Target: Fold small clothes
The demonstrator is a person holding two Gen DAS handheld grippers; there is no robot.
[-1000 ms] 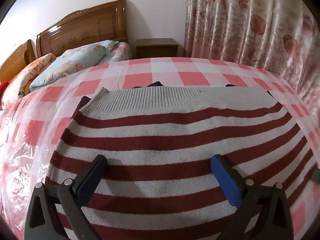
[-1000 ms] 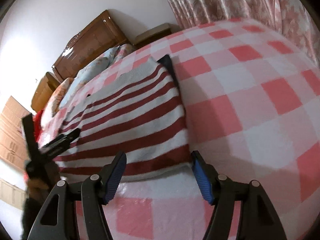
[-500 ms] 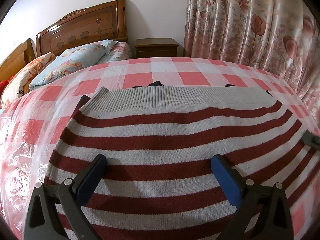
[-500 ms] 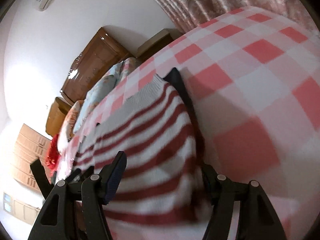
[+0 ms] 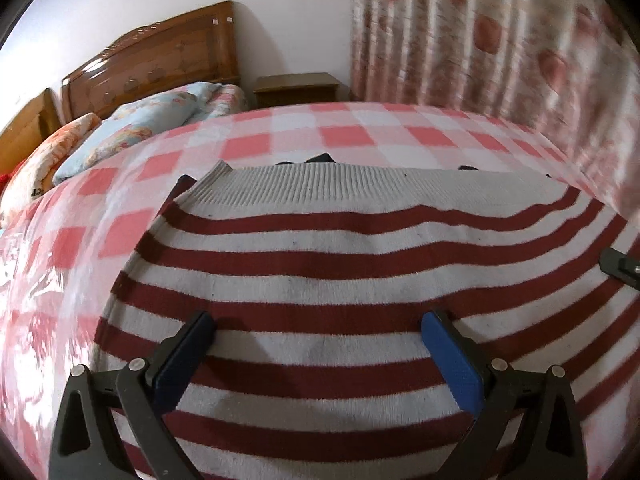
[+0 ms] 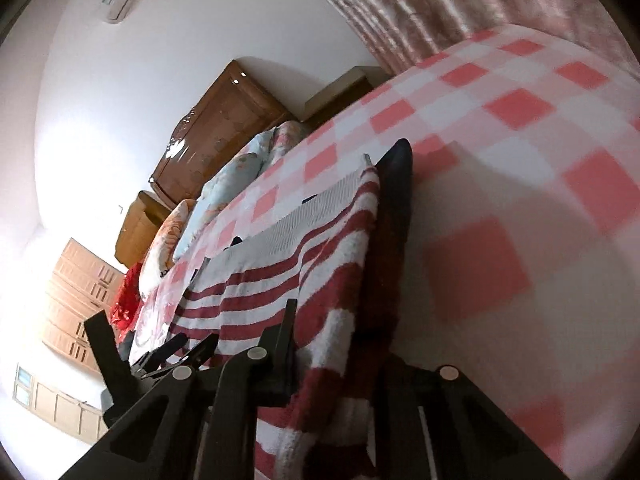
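Note:
A red-and-white striped knit sweater [image 5: 340, 264] with a grey ribbed hem lies flat on the pink checked bed cover [image 5: 344, 136]. My left gripper [image 5: 316, 344] is open and hovers low over the sweater's near part, with blue pads on both sides. My right gripper [image 6: 340, 344] is shut on the sweater's right edge [image 6: 336, 280], which bunches up between its fingers. A dark layer [image 6: 396, 200] shows under that edge. The right gripper's tip shows at the right edge of the left wrist view [image 5: 620, 268].
A wooden headboard [image 5: 160, 64] and pillows [image 5: 148, 128] stand at the far left. A nightstand [image 5: 296, 88] and floral curtains [image 5: 480, 40] are behind the bed. The left gripper also shows in the right wrist view [image 6: 160, 356].
My right gripper moved onto the sweater's right edge and closed on it. The edge now bunches upward. The left gripper has stayed open over the sweater and barely shifted.

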